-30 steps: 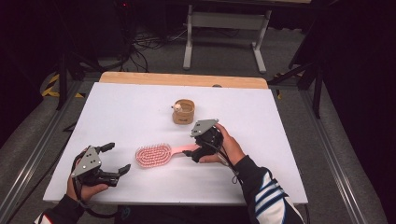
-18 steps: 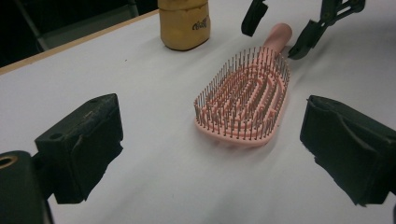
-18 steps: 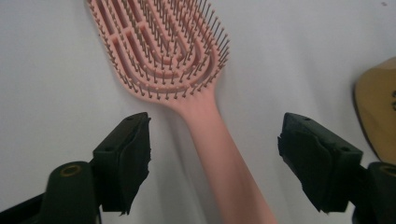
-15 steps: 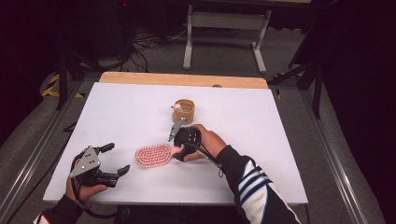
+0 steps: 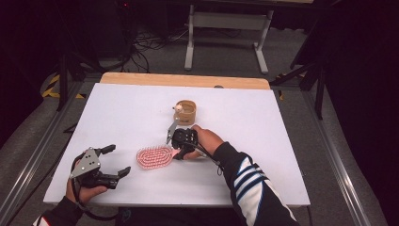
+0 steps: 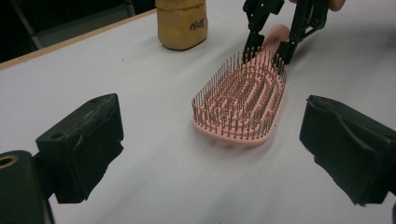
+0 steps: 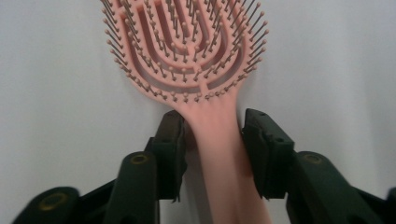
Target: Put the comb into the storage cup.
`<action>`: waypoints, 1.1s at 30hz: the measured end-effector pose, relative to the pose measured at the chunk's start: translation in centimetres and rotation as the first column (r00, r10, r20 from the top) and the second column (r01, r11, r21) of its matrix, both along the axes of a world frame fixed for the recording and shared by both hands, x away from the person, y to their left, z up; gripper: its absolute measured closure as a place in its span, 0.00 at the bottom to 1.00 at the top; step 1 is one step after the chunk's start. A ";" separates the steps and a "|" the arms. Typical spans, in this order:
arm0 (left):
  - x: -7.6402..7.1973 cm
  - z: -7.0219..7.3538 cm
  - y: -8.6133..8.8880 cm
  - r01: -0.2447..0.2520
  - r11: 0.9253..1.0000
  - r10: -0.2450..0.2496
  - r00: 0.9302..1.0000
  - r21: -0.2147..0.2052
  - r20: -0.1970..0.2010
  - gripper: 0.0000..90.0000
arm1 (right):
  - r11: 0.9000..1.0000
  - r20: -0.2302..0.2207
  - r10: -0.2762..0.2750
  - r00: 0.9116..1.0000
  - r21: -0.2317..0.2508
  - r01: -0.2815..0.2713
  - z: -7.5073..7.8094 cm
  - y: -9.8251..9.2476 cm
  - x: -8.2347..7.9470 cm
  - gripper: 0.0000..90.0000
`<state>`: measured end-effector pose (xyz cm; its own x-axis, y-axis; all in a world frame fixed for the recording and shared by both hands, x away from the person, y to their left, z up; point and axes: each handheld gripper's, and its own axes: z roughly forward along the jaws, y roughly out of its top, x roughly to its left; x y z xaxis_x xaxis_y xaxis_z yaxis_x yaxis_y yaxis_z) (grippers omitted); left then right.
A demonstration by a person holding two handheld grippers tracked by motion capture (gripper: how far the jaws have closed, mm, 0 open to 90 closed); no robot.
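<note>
A pink hairbrush [image 5: 154, 157] lies bristles up on the white table [image 5: 282, 141], left of centre. My right gripper [image 5: 178, 153] comes in from the right. Its jaws have just been closing, and in the right gripper view the pads sit against both sides of the handle of the hairbrush [image 7: 187, 46], right below the head. That same right gripper [image 6: 271, 42] appears beyond the hairbrush [image 6: 243, 98] in the left gripper view. My left gripper [image 5: 117, 160] rests at the front left, open and empty, pointing at the brush from a short distance. Its two pads [image 6: 84, 140] stand wide apart.
A small tan cup-like container [image 5: 185, 111] with something pale at its rim stands just behind my right hand; it is also seen as a tan container [image 6: 181, 23]. A wooden strip [image 5: 188, 80] edges the table's far side. Dark floor, cables and a metal stand lie beyond.
My right hand slid left from beside the handle's end to the base of the brush head, and its jaws closed in around the handle. The left gripper stayed where it was.
</note>
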<state>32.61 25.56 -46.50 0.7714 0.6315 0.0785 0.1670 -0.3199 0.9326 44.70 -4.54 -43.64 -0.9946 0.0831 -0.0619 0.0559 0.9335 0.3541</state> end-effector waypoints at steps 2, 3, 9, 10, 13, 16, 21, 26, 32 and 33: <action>0.0 0.0 -0.1 0.003 1.000 -0.003 1.000 0.006 -0.004 0.08 | 1.000 -0.002 0.007 1.000 0.001 -0.007 0.0 0.0 0.0 0.71; 0.0 0.0 -0.1 0.004 1.000 -0.004 1.000 0.006 -0.005 0.08 | 1.000 -0.002 0.017 1.000 -0.006 -0.017 0.0 0.1 -0.1 0.73; 0.0 0.0 0.1 0.000 1.000 0.000 1.000 -0.003 -0.005 0.08 | 0.999 0.026 0.039 0.999 -0.002 -0.039 0.0 0.0 -0.6 0.78; 0.0 0.0 0.1 -0.001 1.000 0.001 1.000 -0.004 -0.006 0.08 | 0.999 0.028 0.032 0.999 0.002 -0.032 0.0 0.0 -0.6 0.78; 0.0 0.1 0.2 -0.007 1.000 0.007 1.000 -0.013 -0.003 0.08 | 0.999 0.042 0.031 0.999 0.027 -0.032 -0.1 -0.3 -0.8 0.78; 0.0 0.1 0.3 -0.013 1.000 0.013 1.000 -0.012 -0.001 0.08 | 0.998 0.066 0.011 0.998 0.067 -0.015 -0.1 -0.7 -1.1 0.78; -0.1 0.1 0.3 -0.018 1.000 0.018 1.000 -0.017 -0.003 0.08 | 0.985 0.112 -0.047 0.993 0.172 0.027 0.2 -1.9 -1.6 0.78; 0.0 0.1 0.2 -0.019 1.000 0.019 1.000 -0.013 -0.003 0.08 | 0.962 0.141 -0.102 0.985 0.266 0.062 0.7 -2.8 -2.1 0.78; 0.0 0.0 0.0 -0.018 1.000 0.018 1.000 -0.008 -0.008 0.08 | 0.919 0.167 -0.181 0.969 0.379 0.106 1.3 -4.3 -2.8 0.78; 0.0 0.0 0.0 -0.020 1.000 0.020 1.000 -0.008 -0.007 0.08 | 0.898 0.169 -0.212 0.962 0.421 0.124 1.5 -4.9 -2.9 0.78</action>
<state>32.59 25.56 -46.49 0.7591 0.6474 0.0681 0.1800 -0.3094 0.9337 41.79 -9.41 -42.14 -0.9320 0.3095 -0.1886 0.0840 0.6906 0.7183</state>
